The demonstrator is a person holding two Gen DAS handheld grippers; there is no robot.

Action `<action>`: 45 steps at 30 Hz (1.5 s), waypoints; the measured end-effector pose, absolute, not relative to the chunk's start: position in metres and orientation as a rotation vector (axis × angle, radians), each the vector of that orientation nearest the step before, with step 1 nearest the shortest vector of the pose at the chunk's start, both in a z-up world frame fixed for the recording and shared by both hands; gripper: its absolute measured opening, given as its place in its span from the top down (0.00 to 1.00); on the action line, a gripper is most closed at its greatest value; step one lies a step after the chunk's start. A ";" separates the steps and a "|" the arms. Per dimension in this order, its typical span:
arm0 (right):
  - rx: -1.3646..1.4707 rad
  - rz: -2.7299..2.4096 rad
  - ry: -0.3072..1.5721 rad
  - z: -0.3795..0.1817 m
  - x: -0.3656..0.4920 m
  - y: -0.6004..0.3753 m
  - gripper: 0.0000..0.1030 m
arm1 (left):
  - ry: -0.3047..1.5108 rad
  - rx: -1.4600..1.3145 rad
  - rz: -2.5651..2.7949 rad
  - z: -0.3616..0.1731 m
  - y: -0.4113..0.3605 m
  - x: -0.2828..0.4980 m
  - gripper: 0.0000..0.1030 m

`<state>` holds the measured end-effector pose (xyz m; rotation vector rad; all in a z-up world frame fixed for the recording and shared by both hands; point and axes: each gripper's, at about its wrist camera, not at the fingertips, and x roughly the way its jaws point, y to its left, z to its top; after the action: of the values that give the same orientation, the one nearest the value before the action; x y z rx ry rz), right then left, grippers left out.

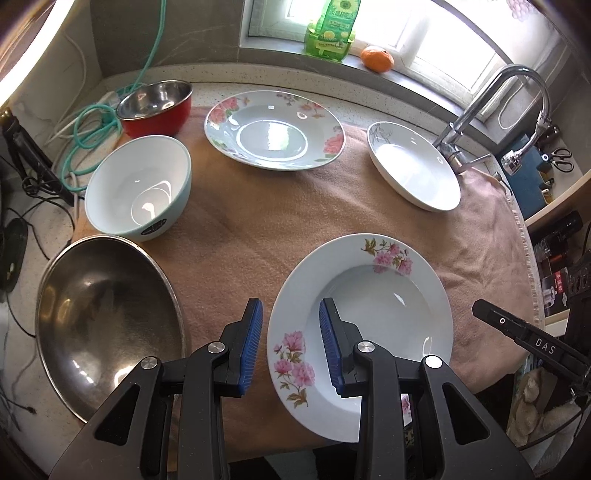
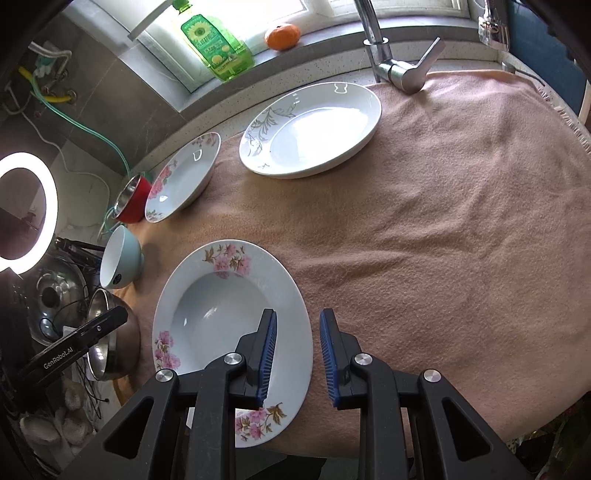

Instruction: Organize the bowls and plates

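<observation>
Now | steel basin (image 1: 107, 325) left of near floral plate (image 1: 360, 325) | left gripper (image 1: 291, 345) parted, empty, straddling that plate's left rim | right gripper (image 2: 298, 360) parted, empty, straddling its right rim | white dish (image 1: 413, 166) beyond it, rightward

A green bottle (image 2: 214, 48) and an orange (image 2: 282, 36) sat on the windowsill beside a chrome tap (image 2: 399, 70), above the pink blanket (image 2: 443, 229) covering the worktop.

Each gripper is black plastic with angular linkage arms, triangular cut-outs and round silver pivot screws. The left gripper (image 1: 291, 345) and right gripper (image 2: 298, 357) carry ribbed blue pads (image 1: 252, 345). White lettering marks their black sides.
</observation>
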<state>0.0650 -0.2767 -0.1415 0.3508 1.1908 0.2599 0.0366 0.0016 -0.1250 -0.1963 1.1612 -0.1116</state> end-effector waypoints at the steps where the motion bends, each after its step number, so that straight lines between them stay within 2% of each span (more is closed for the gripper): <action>1: 0.347 0.260 1.178 -0.138 0.064 -0.276 0.78 | 1.154 -0.199 -0.115 -0.123 0.003 0.035 0.71; 15: 0.272 0.274 1.005 -0.082 0.065 -0.235 0.77 | 1.089 -0.208 -0.180 -0.099 0.031 0.037 0.71; 22: 0.226 0.255 0.984 -0.062 0.084 -0.233 0.75 | 1.065 -0.214 -0.194 -0.090 0.030 0.052 0.71; 36: 0.006 0.612 1.041 -0.043 0.204 -0.200 0.75 | 1.004 -0.456 0.068 -0.089 0.033 0.087 0.71; 45: -0.063 0.768 1.111 -0.067 0.271 -0.167 0.75 | 1.023 -0.554 0.209 -0.107 0.048 0.108 0.71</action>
<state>0.2715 -0.1670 -0.0673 -0.0627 1.1113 0.7679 0.1076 0.0478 -0.1071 -0.5543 1.0233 0.2092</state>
